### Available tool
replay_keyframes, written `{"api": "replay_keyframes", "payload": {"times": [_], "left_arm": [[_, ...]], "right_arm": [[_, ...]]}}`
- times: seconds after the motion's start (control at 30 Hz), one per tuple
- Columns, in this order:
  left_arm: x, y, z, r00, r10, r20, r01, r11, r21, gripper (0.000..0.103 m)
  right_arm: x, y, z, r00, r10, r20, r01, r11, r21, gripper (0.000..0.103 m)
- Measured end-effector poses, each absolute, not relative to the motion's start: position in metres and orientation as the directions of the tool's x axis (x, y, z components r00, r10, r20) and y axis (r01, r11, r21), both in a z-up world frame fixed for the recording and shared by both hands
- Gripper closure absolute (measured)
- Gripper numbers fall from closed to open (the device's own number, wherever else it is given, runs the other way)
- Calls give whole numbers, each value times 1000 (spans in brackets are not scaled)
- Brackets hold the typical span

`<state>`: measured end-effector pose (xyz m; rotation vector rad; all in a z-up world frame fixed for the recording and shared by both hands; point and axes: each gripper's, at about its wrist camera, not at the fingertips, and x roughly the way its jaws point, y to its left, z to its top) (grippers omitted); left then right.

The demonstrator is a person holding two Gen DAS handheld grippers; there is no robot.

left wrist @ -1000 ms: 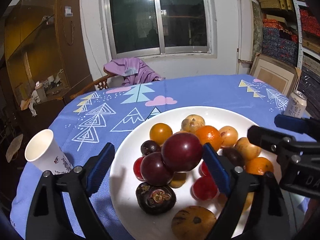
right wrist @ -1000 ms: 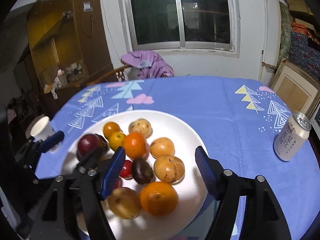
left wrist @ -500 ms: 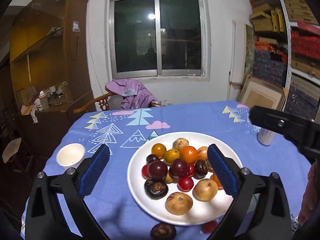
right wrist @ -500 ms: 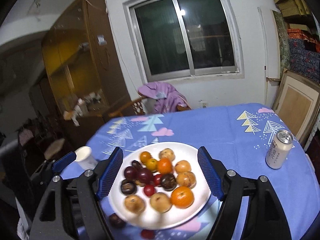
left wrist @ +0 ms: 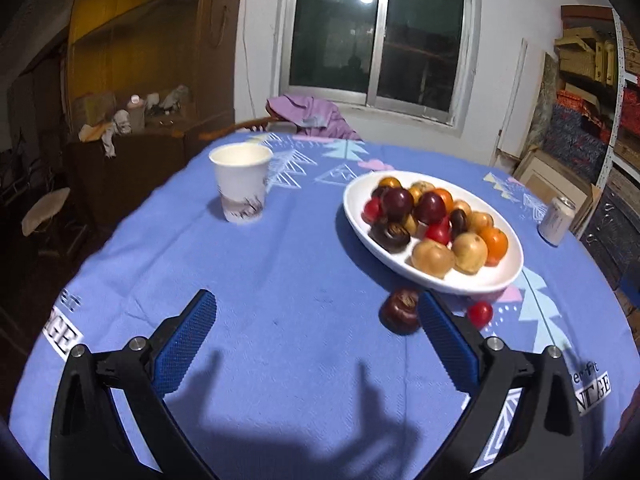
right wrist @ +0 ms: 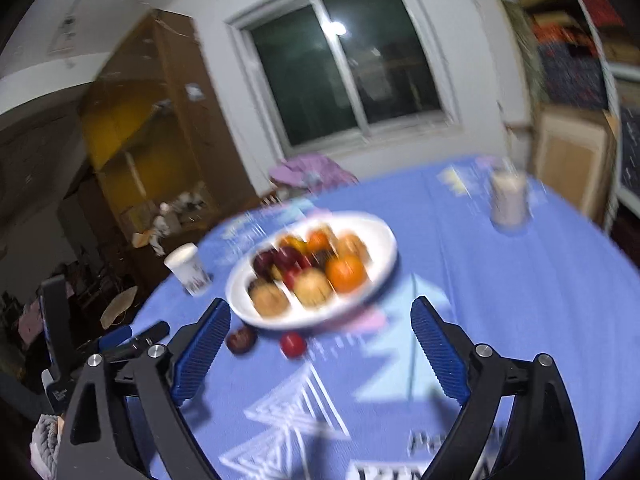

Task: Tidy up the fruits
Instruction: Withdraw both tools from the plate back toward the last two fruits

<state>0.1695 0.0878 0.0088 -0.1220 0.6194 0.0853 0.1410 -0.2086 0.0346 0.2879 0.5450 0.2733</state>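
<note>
Both my grippers hang empty over the blue tablecloth, short of one white plate of fruit.

The left gripper and right gripper have just been opening and now gape wide with nothing between the jaws. I count two strays off the plate: a dark fruit and a small red fruit. One paper cup, one can. Only my right view, blurred, catches the left gripper's blue tip.

Left tongs and right tongs hover angled downward, blue-padded jaws spread wide and empty, both having just been opening.
</note>
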Motion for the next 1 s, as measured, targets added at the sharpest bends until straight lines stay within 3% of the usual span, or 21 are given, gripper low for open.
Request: {"api": "replay_keyframes", "payload": {"times": [0.33,0.8,0.93,1.0], "left_arm": [[190,29,-15,795,94,-599,-7,989,146,4],[259,24,-40,646,50,-762,45,994,103,4],[258,48,-38,651,49,-758,-28,999,40,4],[252,61,-37,659,105,-744,-83,994,67,4]], "right_arm": [[145,-219,20,806,311,-504,-117,918,380,7],[150,-213,15,782,300,-547,-110,929,353,5],[151,-214,14,777,302,-552,-107,928,356,4],[152,-214,13,773,305,-556,-108,927,359,4]]}}
